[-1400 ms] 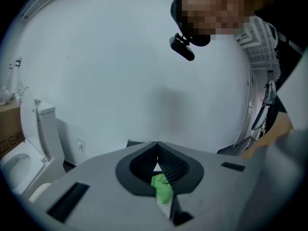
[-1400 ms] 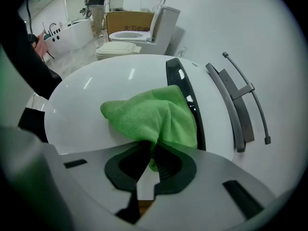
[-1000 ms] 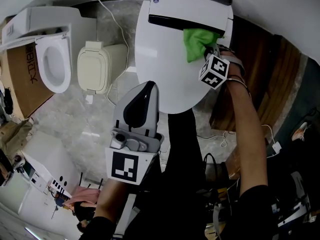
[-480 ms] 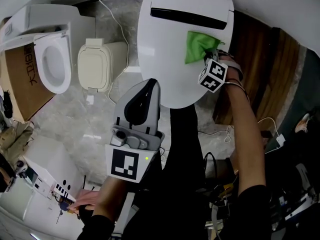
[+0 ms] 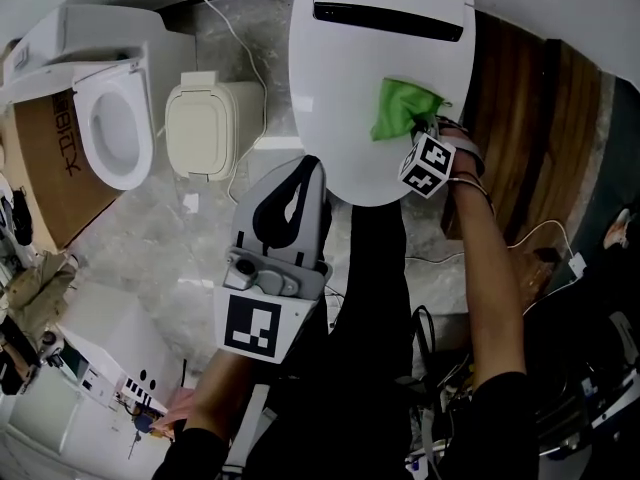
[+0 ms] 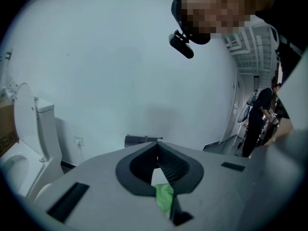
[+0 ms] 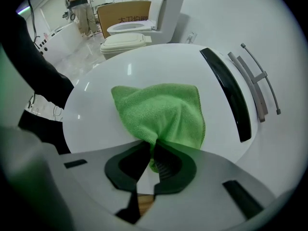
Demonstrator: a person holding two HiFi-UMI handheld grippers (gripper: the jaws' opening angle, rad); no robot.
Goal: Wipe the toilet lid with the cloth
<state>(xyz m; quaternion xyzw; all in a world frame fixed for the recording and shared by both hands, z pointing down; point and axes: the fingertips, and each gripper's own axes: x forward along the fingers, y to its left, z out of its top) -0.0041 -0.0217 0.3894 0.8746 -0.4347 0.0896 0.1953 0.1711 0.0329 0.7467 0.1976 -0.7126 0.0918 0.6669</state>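
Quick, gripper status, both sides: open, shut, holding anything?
Left hand-held gripper: shut, tips together, holding nothing.
Right hand-held gripper: shut on the green cloth, which lies on the white toilet lid.

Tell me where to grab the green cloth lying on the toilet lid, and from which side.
Grip the gathered fold at the green cloth's near edge, where it lifts off the toilet lid. The rest lies spread flat, with nothing to pinch. Come in low over the lid's rim on the person's right. The right claw is closed on exactly that fold.
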